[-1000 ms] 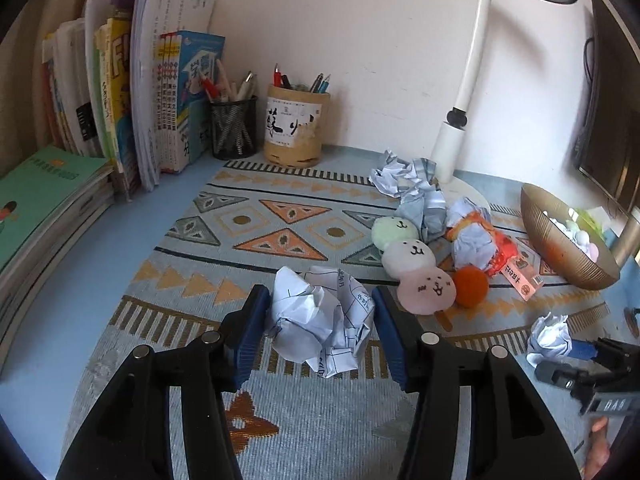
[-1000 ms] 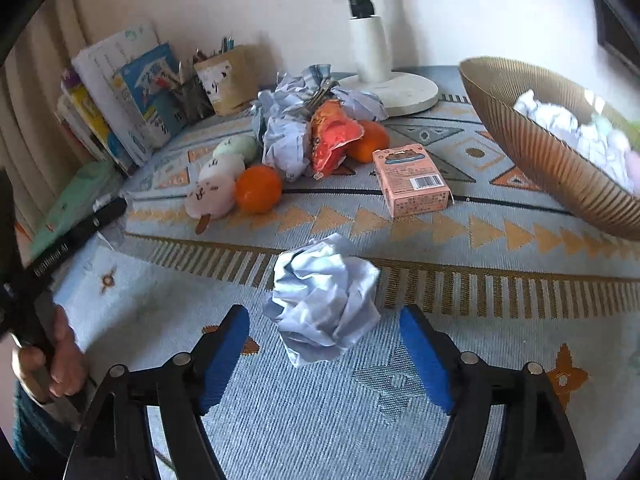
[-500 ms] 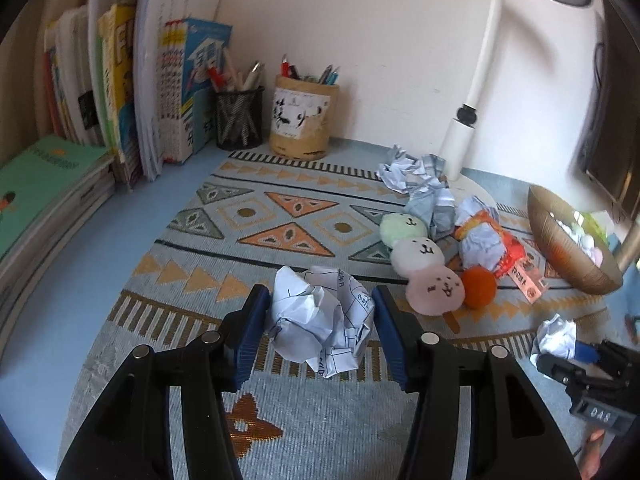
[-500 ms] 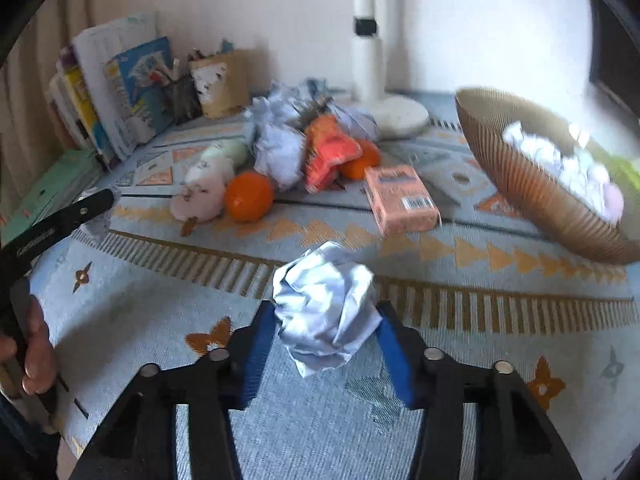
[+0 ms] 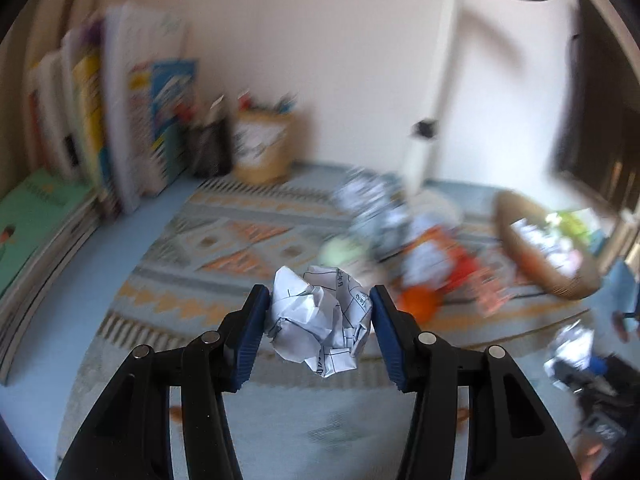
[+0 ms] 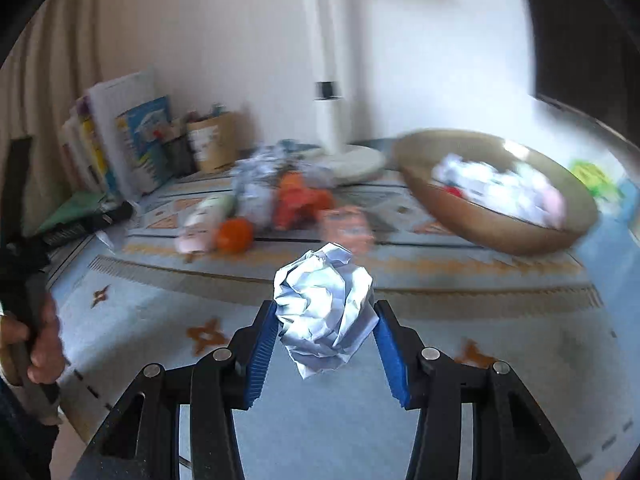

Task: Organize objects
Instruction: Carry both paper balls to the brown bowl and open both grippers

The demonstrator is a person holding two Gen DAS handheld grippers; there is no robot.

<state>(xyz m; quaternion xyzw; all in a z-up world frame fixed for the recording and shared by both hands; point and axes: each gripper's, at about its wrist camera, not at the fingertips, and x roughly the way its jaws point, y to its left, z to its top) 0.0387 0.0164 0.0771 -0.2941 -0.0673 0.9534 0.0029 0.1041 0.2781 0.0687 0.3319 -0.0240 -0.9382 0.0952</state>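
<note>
Left wrist view: my left fingers (image 5: 318,320) pinch a paper ball (image 5: 320,320), right fingers (image 6: 326,330) another paper wad (image 6: 326,312); the bowl (image 6: 500,236) ahead seems part-filled, clutter left.

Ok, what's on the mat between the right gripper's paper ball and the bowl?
Only bare patterned mat between the paper ball and the bowl, as the right wrist view shows.

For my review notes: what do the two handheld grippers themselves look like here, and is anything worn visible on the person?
Both the left gripper and the right gripper are matte black linkage frames with silver round pivot pins and triangular cut-outs. Their fingers carry blue ribbed pads. No cables show. A hand appears beside a dark sleeve; the other gripper's lettering is too blurred to read.
</note>
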